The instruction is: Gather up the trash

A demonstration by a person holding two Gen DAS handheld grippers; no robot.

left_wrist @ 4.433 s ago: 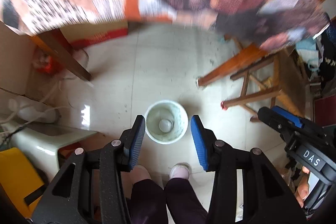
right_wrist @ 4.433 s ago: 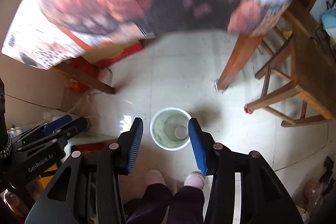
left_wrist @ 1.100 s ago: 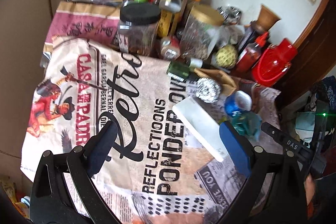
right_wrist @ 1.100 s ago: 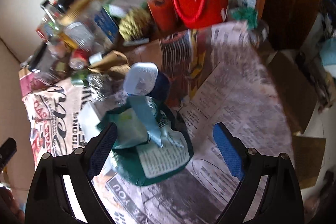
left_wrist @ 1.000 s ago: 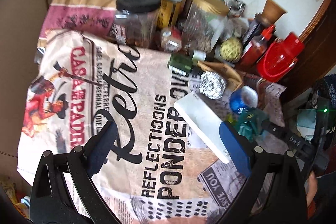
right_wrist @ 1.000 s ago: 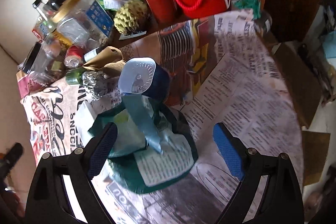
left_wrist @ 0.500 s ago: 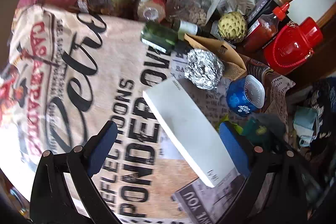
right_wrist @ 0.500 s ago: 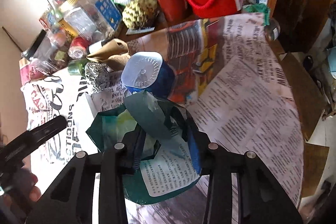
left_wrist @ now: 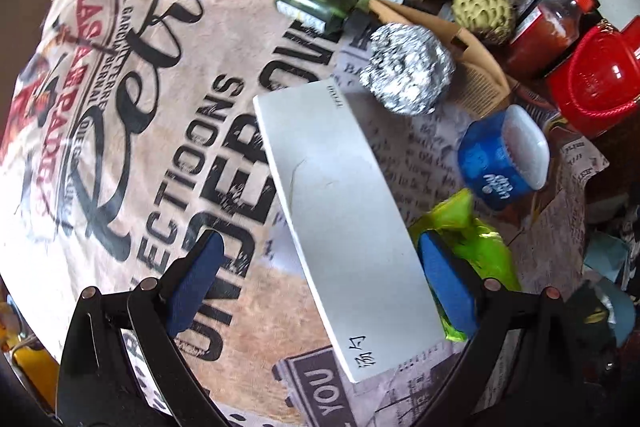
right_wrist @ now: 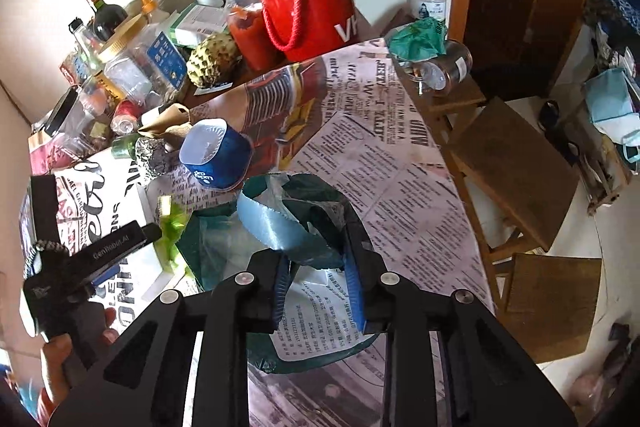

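The right claw [right_wrist: 318, 281], low in the frame's centre, is clamped on a dark green bag [right_wrist: 280, 227] lying on the worktop [right_wrist: 400, 167]. The left claw [left_wrist: 320, 283] hangs spread wide over a white slab [left_wrist: 340, 223], its right pad against a lime wrapper [left_wrist: 476, 247]. A foil ball [left_wrist: 406, 67] and blue cup [left_wrist: 500, 159] sit toward the upper right.

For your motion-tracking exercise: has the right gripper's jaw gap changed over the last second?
Yes. The right gripper has closed from wide open onto the crumpled dark green plastic bag, which lies in front of the blue plastic cup on the newspaper-print tablecloth.
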